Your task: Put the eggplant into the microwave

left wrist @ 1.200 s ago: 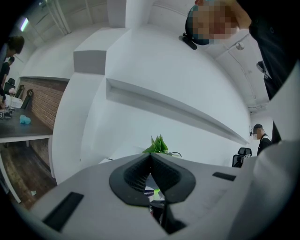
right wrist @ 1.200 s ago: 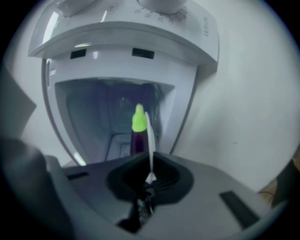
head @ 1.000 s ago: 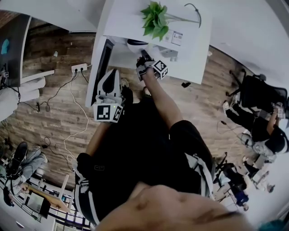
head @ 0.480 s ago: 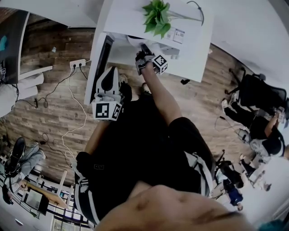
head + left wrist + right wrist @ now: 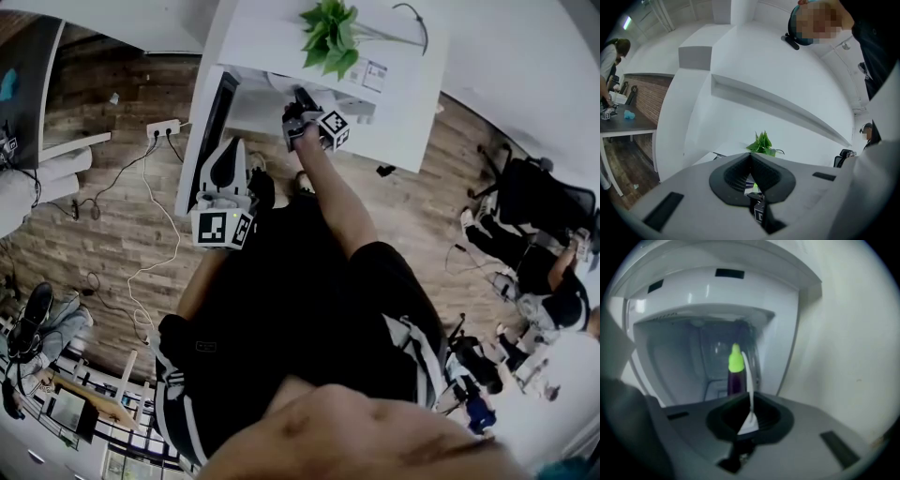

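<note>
inside the open cavity of the white microwave oven [image 5: 670,357], risks tipping the slim purple toy eggplant with the lime-green cap [image 5: 735,380]. appears to stand on end there, narrow-based and unsupported, so probably falls at a light knock. could take that knock from the right gripper [image 5: 751,397] on any sideways swing or hurried pull-out, with the tips so near. might also snag the cavity's right-hand frame, close beside the claw. if felled, may roll toward the opening and get caught by the dark-glass door [image 5: 214,127], hanging open at the left. calls for a slow, straight retreat before any push on that door.

sits already within the oven, just beyond the right claw's tips and a little left of where they meet. lower end hidden behind the left pad. not between the pads, and seemingly not touching them. right claw clenched, pads almost together, gripping nothing recognisable. thin pale line [image 5: 747,376] rising past the tips, too faint to name. left gripper [image 5: 750,157] likewise clenched and empty, held outside the oven near the door, aimed toward a leafy green potted plant [image 5: 761,143] on top.
</note>
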`<state>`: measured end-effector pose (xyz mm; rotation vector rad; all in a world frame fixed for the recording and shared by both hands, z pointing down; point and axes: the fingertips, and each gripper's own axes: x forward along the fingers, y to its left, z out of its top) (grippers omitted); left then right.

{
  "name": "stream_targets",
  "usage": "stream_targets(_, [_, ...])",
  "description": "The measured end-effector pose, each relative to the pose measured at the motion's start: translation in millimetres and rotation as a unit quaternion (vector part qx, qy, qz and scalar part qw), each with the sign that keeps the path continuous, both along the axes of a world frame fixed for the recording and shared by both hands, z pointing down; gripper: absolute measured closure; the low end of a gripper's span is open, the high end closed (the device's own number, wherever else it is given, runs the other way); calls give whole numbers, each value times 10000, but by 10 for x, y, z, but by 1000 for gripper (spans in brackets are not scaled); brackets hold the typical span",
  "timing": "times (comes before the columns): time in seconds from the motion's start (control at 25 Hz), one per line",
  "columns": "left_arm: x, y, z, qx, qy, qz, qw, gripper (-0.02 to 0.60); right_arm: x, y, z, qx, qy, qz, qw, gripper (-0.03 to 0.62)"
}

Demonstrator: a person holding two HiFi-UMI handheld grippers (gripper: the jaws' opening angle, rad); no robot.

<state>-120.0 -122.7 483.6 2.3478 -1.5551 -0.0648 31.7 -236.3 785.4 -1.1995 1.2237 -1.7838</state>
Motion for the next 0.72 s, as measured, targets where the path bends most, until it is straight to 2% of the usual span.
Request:
stream_targets(0.56, [-1, -10, -10, 0, -1, -21, 10000, 549, -8, -66, -6, 78, 25, 28, 10000, 553])
stream_targets(0.72, [8, -8, 5, -13, -4, -16, 10000, 549, -18, -72, 16, 109, -105, 9, 9999, 553])
